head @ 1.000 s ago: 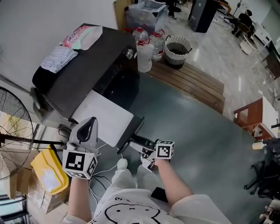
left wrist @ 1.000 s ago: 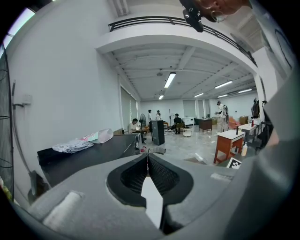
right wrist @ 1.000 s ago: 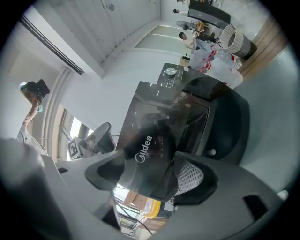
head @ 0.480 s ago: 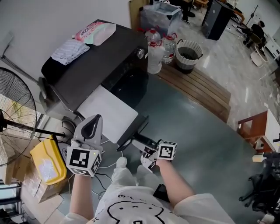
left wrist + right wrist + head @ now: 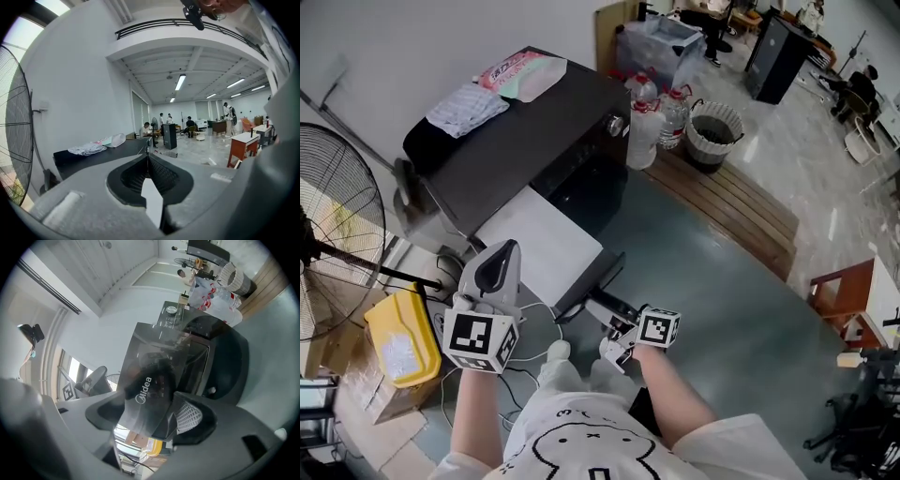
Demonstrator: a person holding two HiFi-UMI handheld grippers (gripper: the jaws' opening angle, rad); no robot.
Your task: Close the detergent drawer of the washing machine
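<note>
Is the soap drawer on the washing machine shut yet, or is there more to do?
Not shut yet. Done: nothing so far, because the detergent drawer sticks out of the front of the washing machine. In hand: the right hand-held gripper is clamped on the drawer's front panel. The left hand-held gripper is shut, empty and held off to the side. Left to do: push the drawer all the way in, then let go.

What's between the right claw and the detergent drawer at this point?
Nothing. In the right gripper view the detergent drawer, with its dark Midea-marked front, sits directly between the jaws of the right claw, apparently gripped; no gap shows.
</note>
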